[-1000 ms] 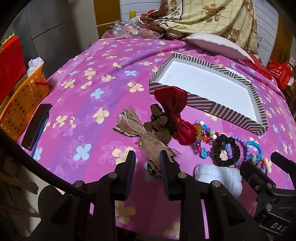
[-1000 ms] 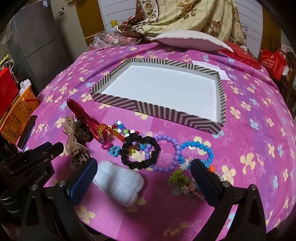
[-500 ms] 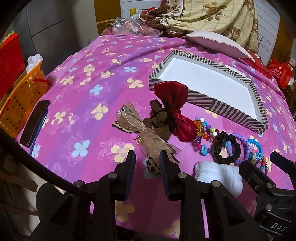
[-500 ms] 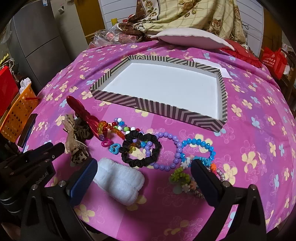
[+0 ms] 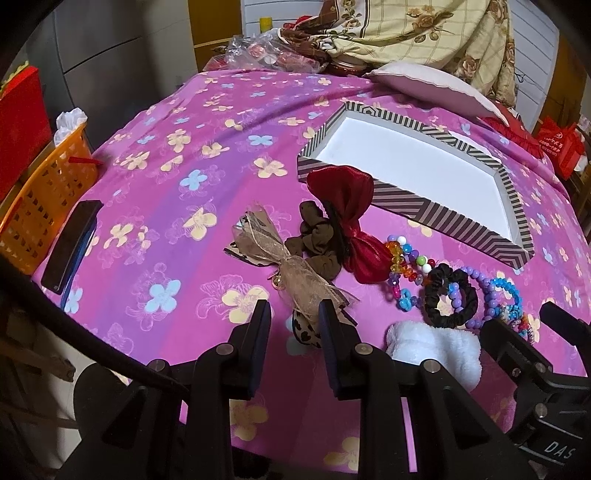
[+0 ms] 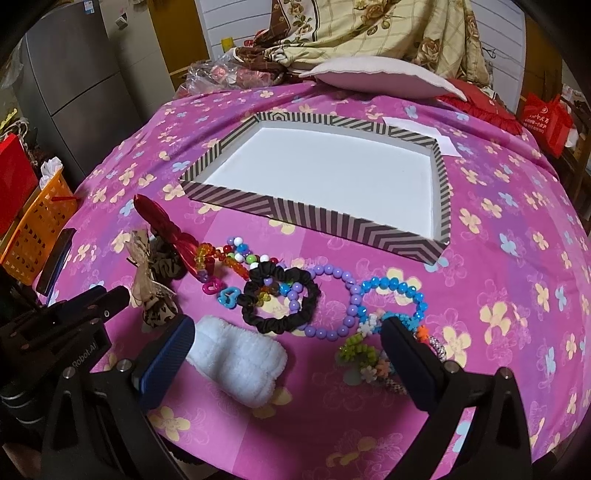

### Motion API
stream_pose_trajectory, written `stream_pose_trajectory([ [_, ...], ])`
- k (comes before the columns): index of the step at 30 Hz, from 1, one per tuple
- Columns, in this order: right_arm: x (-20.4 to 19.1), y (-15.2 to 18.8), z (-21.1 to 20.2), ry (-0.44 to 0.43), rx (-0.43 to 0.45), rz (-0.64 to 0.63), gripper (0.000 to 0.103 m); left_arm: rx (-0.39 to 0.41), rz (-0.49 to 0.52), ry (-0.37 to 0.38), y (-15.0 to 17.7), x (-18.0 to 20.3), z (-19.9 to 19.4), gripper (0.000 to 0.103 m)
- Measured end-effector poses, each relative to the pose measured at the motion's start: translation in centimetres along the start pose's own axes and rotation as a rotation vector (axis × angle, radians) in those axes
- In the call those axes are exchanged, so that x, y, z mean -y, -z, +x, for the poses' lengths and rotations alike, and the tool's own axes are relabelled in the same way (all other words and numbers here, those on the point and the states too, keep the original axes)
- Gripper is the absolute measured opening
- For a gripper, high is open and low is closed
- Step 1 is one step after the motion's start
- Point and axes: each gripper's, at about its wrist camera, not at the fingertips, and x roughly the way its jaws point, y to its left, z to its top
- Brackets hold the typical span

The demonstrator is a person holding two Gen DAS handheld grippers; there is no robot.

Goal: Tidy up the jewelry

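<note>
A striped box (image 6: 317, 218) with a white inside lies on the pink flowered bedspread; it also shows in the left wrist view (image 5: 443, 218). In front of it lie a red bow (image 5: 347, 218), a brown scrunchie (image 5: 317, 240), a tan ribbon bow (image 5: 291, 273), a black scrunchie (image 6: 280, 299), bead bracelets (image 6: 384, 295) and a white fluffy piece (image 6: 236, 358). My left gripper (image 5: 293, 325) hangs just before the tan bow's near end, jaws narrowly apart and empty. My right gripper (image 6: 284, 343) is wide open above the white piece and bracelets.
An orange basket (image 5: 40, 199) stands off the bed's left edge, with a dark phone (image 5: 72, 243) on the bedspread near it. A pillow (image 6: 376, 77) and a folded quilt (image 6: 369, 33) lie behind the box. A white paper (image 6: 421, 133) lies by the box's far right corner.
Both grippers have drawn back and risen slightly, so the items sit a little farther away. Nothing was taken hold of.
</note>
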Motion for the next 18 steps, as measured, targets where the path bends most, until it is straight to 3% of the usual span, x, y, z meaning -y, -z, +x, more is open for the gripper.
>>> stream_pose_trajectory([
  [18, 0.9, -0.6, -1.2, 0.014, 0.017, 0.021, 0.102, 0.018, -0.023, 0.017, -0.4, -0.6, -1.2, 0.046],
])
